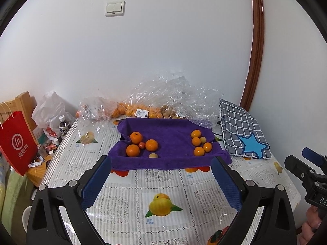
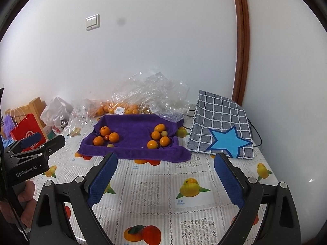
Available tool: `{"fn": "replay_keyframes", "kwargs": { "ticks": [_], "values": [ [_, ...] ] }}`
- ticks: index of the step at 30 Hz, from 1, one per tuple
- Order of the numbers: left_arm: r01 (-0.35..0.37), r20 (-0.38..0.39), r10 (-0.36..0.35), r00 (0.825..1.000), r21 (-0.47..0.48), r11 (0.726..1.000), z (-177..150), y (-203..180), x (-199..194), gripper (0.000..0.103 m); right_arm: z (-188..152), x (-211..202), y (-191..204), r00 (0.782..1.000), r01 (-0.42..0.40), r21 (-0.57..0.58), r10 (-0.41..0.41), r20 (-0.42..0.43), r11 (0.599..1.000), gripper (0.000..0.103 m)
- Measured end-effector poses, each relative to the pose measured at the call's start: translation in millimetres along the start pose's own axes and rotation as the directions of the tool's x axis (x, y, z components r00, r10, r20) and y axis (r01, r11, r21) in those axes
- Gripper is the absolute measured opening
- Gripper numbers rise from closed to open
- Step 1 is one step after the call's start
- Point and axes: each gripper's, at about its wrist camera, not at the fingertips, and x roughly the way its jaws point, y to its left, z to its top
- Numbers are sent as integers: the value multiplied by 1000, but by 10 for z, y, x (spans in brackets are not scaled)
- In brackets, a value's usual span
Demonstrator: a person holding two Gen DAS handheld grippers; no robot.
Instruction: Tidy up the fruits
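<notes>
Fruit sits on a purple towel (image 1: 169, 143) mid-table: left cluster of three oranges (image 1: 136, 137) plus a small red fruit (image 1: 141, 145), a pale one (image 1: 153, 155) just in front, and a right cluster of smaller oranges (image 1: 199, 151) around a greenish one (image 1: 202, 139). Judgement: light, round, firm-skinned, will roll on the soft towel; pinch across the widest part and keep squeeze modest to avoid bruising. Both tools are well short of the towel: left gripper (image 1: 161, 181) spread wide, empty; right gripper (image 2: 165, 179) same, nothing between the pads. Bagged oranges (image 1: 130, 110) in clear plastic sit behind the towel with a barcode sticker, print unreadable. Red paper bag (image 1: 17, 143) reads 海底捞; left tool's body reads GenRobot.AI; the tablecloth (image 1: 126, 194) mango print has a small caption.
</notes>
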Motion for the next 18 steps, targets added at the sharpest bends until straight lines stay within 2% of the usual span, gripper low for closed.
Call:
{"fn": "replay_keyframes", "kwargs": {
  "ticks": [18],
  "values": [
    [3,7,-3,1000,1,1000,-7,-28,-31,99,-5,-18,-24,1000,3,-4,-3,7,1000,95]
  ]
}}
